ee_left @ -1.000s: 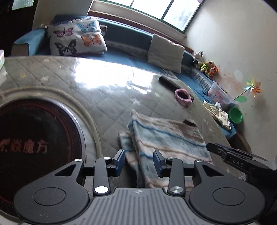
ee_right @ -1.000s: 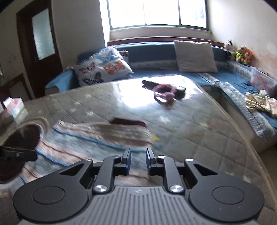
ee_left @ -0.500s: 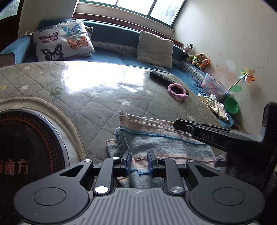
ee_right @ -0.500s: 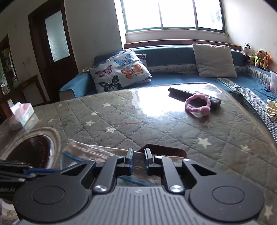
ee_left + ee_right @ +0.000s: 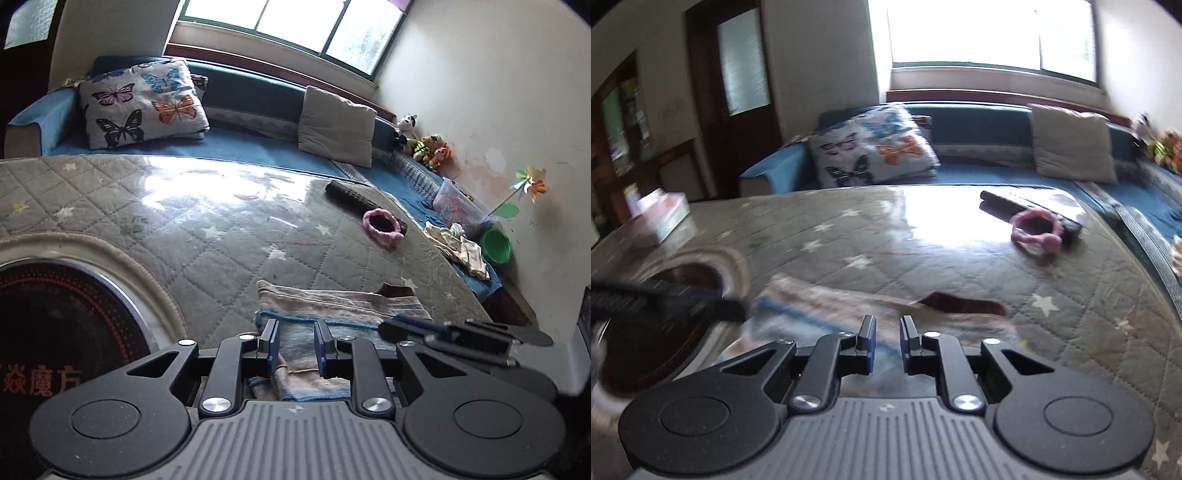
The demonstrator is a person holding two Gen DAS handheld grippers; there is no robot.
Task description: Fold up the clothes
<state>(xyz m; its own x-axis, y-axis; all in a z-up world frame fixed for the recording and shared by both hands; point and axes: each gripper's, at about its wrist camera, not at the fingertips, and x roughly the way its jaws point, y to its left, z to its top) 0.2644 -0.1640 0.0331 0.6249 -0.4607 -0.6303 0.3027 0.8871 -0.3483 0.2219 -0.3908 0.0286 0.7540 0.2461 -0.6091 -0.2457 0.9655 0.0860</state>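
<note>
Both tools, the left tool (image 5: 295, 345) and right tool (image 5: 886, 343), hover with jaws apart over the blue-striped beige knit garment (image 5: 332, 314), folded on the quilted grey desk (image 5: 221, 229); careless regrasping could undo the fold.

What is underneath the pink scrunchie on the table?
A black remote control lies under the pink scrunchie, jutting out on both sides; its middle is covered. Both rest on the quilted star-patterned table cover.

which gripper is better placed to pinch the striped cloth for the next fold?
Left, probably. The left gripper has its jaws apart right over the striped cloth's near edge. The right gripper's view is motion-blurred, so it seems less settled.
</note>
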